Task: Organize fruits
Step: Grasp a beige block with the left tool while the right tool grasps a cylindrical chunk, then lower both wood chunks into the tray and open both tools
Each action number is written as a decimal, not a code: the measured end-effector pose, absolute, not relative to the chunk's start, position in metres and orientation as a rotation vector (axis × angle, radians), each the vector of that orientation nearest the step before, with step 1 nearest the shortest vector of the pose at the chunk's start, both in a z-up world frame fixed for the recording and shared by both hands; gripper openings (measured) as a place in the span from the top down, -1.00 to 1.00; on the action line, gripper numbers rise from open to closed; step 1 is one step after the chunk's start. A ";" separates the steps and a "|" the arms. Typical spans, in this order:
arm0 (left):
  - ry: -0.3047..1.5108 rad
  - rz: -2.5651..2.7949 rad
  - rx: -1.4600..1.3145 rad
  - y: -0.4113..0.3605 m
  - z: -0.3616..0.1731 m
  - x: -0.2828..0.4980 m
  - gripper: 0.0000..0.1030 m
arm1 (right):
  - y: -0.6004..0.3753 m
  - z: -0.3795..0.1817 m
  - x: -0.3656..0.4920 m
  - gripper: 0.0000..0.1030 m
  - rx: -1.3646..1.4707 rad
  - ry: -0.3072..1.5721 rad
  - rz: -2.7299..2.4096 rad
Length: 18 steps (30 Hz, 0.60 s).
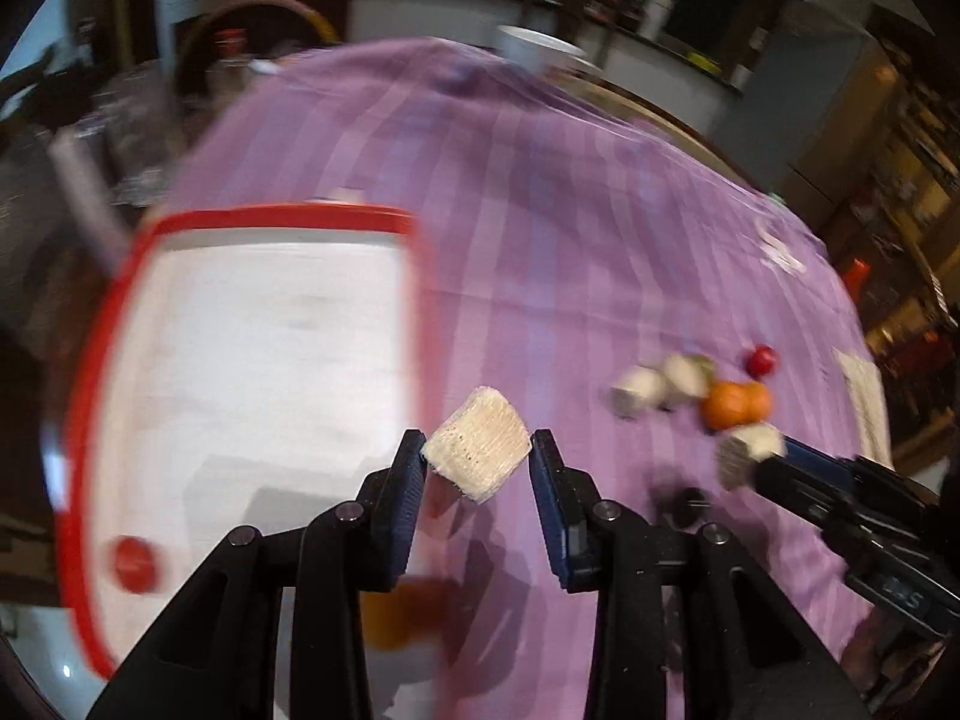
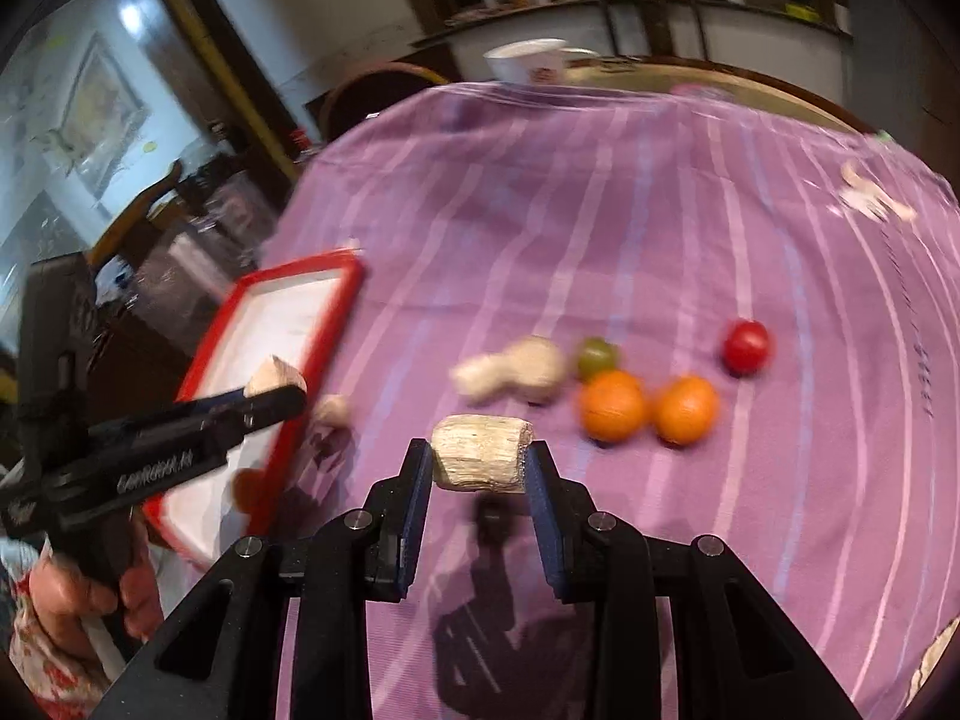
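My left gripper (image 1: 478, 456) is shut on a pale beige chunk (image 1: 478, 447), held above the purple cloth beside the red-rimmed white tray (image 1: 264, 360). My right gripper (image 2: 480, 459) is shut on a similar beige chunk (image 2: 480, 450), also held above the cloth. Each gripper shows in the other's view, the right gripper (image 1: 756, 456) and the left gripper (image 2: 276, 390). Two oranges (image 2: 612, 405) (image 2: 687, 408), a green fruit (image 2: 595, 356), a red fruit (image 2: 745, 345) and two more pale chunks (image 2: 516, 369) lie on the cloth. A red fruit (image 1: 133, 561) lies in the tray.
A white cup (image 2: 531, 63) stands at the table's far edge. Small white scraps (image 2: 870, 198) lie at the far right. An orange fruit (image 1: 390, 618) shows under my left fingers. Chairs and cluttered shelves surround the round table.
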<state>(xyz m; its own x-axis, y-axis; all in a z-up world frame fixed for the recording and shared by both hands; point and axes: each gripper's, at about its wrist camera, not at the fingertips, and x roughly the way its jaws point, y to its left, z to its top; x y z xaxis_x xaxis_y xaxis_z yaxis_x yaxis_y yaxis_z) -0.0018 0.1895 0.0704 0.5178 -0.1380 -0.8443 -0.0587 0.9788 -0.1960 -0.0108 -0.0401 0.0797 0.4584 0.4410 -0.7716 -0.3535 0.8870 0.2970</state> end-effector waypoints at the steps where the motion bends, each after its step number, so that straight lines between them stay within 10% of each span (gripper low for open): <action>1: 1.026 -0.016 -0.208 0.204 0.070 -0.004 0.33 | -0.031 0.081 -0.013 0.32 0.092 0.979 0.509; 18: 1.137 0.171 -0.255 0.340 0.021 -0.019 0.33 | 0.163 0.046 -0.034 0.30 -0.154 1.042 0.723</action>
<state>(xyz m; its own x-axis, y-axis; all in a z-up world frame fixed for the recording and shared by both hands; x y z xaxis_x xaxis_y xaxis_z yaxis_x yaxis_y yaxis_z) -0.0189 0.3396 0.0213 0.4118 0.0053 -0.9113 -0.2630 0.9581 -0.1133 -0.0344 0.1631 0.0461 0.2992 0.4722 -0.8292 -0.6116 0.7619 0.2132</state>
